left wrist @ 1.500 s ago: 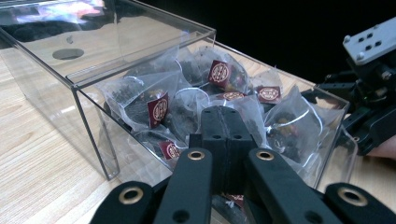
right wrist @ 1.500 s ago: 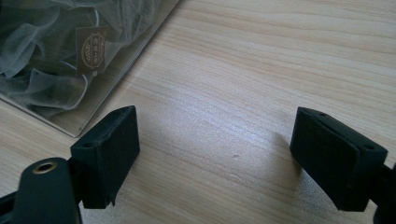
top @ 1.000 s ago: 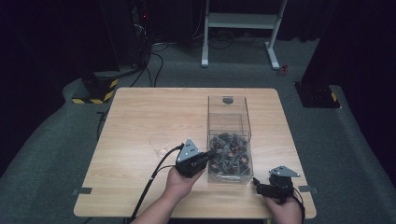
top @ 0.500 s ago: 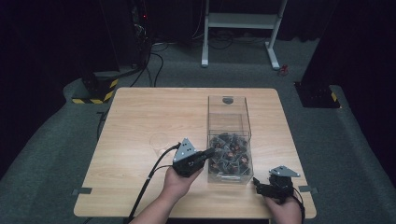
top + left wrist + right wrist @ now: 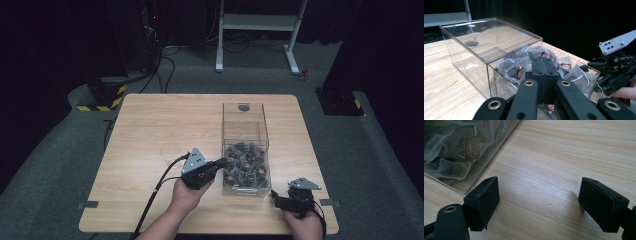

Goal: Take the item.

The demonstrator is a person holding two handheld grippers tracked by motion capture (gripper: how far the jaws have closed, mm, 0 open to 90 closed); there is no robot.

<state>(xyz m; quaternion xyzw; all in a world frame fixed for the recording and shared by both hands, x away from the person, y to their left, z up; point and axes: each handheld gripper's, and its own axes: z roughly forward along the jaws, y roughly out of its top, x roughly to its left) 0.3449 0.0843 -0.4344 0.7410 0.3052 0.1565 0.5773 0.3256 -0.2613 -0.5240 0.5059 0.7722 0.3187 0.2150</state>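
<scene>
High view, surface: wooden table [image 5: 150, 130] on grey carpet, dark room.
Left gripper [image 5: 220, 163]: jaws pressed together, empty, tips at the clear box [image 5: 245, 150] wall, beside the tea bags [image 5: 245, 167].
Right gripper [image 5: 274, 195]: jaws wide apart, empty, low over the table just right of the box.

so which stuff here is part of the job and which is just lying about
In the job:
- clear box
- tea bags heaped in its near end
- left gripper, fingers shut, at the box
- right gripper, fingers open, near the box corner

Lying about:
- clear cup on the table
- white stand on the floor beyond
</scene>
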